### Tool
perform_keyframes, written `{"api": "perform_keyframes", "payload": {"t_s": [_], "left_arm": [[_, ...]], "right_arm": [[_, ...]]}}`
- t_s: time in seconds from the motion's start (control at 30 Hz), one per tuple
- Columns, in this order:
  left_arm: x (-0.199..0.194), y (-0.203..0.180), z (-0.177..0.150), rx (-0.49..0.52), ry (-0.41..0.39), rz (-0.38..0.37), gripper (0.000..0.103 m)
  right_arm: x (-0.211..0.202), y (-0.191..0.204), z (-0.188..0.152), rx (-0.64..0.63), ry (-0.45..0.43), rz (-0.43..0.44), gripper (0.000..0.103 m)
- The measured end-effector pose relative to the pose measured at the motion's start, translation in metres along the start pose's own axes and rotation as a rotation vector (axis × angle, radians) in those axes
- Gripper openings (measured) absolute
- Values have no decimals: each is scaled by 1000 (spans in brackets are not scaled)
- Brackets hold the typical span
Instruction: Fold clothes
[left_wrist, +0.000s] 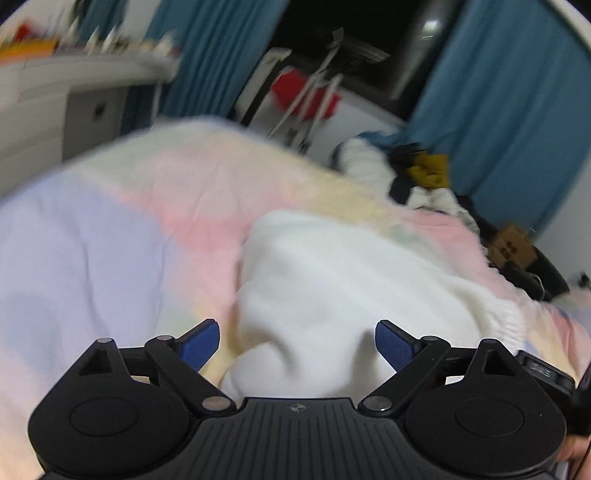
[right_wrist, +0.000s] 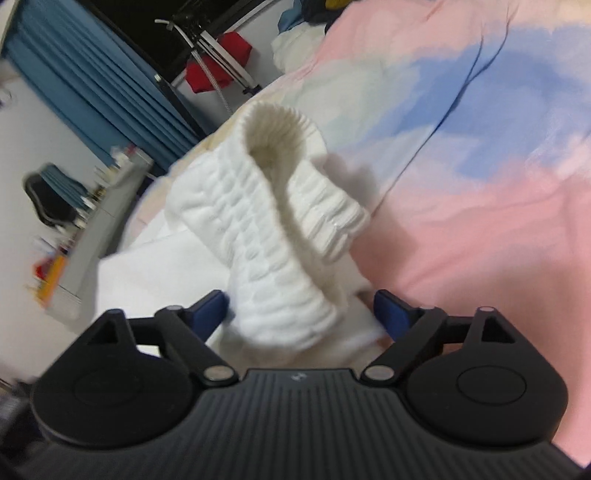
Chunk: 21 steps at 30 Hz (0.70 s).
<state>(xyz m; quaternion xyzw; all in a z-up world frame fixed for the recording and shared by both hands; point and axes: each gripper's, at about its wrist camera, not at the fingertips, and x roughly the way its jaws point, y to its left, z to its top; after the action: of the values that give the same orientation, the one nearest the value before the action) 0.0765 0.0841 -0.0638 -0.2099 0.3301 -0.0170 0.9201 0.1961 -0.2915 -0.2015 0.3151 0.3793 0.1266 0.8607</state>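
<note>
Bed cover: a soft pastel bedspread (left_wrist: 122, 206) in pink, lilac-blue and cream patches carries everything; the right wrist view (right_wrist: 498, 221) shows its colours stronger and one long crease running across it.
Garment: a white knitted garment with a ribbed elastic band (left_wrist: 332, 280) lies on the bedspread, nearer the far edge than the near one in the left wrist view.
Left view only: the garment's smooth body, spread flat, with the ribbed band (left_wrist: 506, 321) bunched at its right end.
Right view only: the ribbed band (right_wrist: 266, 206) standing up in a looped fold with its hollow opening facing the camera, flat white cloth beside it on the left.
Curtains: blue pleated curtains (left_wrist: 495, 110) hang beyond the bed; both views show them.
Clothes heap: a pile of white, dark and mustard clothes (left_wrist: 417, 177) sits at the bedspread's far right corner in the left view, only partly seen in the right.
Left gripper (left_wrist: 297, 343): jaws spread wide, blue pads clear of the cloth, garment below and between them.
Right gripper (right_wrist: 299, 310): jaws spread wide; the ribbed fold sits between the blue pads, whether the left pad touches it cannot be told.
</note>
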Motion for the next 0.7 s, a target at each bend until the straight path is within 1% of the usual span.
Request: {"api": "perform_keyframes", "payload": {"t_s": [0.07,0.13,0.2,0.27,0.33,0.4,0.47,0.5,0.53,0.57,0.6,0.63,0.67,0.7], "left_arm": [[11,11,1,-59,41,-37,93],[15,18,1,-90,58,-60,93],[16,22,2,-97,65,-66,92],[17,23,1,-88,68,-61,92],[18,25,-1,-81,68,-59,91],[19,24,-4,-69,67,-63,91],[19,19,-8,-42,60,-52,87],[18,15,-10,-25,54,-41,84],[16,12,-12,-6,46,-28,79],[15,8,-14,13,38,-16,74],[13,5,-16,29,30,-6,70],[10,2,-18,40,22,-3,62],[8,-1,-20,50,14,0,54],[5,-4,-21,59,5,3,51]], "right_arm": [[8,-5,3,37,7,49,93],[6,-5,5,54,-6,102,93],[-5,0,6,57,-34,183,93],[-15,7,5,37,-71,242,93],[-14,12,5,13,-79,228,93],[-3,8,3,25,-47,168,93],[8,4,2,33,-23,109,81],[10,3,1,40,-23,93,74],[10,3,0,42,-27,80,68],[6,7,-1,28,-40,75,65],[3,10,-2,15,-53,71,58],[-1,14,-2,0,-67,67,51],[-6,20,-4,-21,-85,68,48],[-11,25,-5,-43,-104,68,44]]}}
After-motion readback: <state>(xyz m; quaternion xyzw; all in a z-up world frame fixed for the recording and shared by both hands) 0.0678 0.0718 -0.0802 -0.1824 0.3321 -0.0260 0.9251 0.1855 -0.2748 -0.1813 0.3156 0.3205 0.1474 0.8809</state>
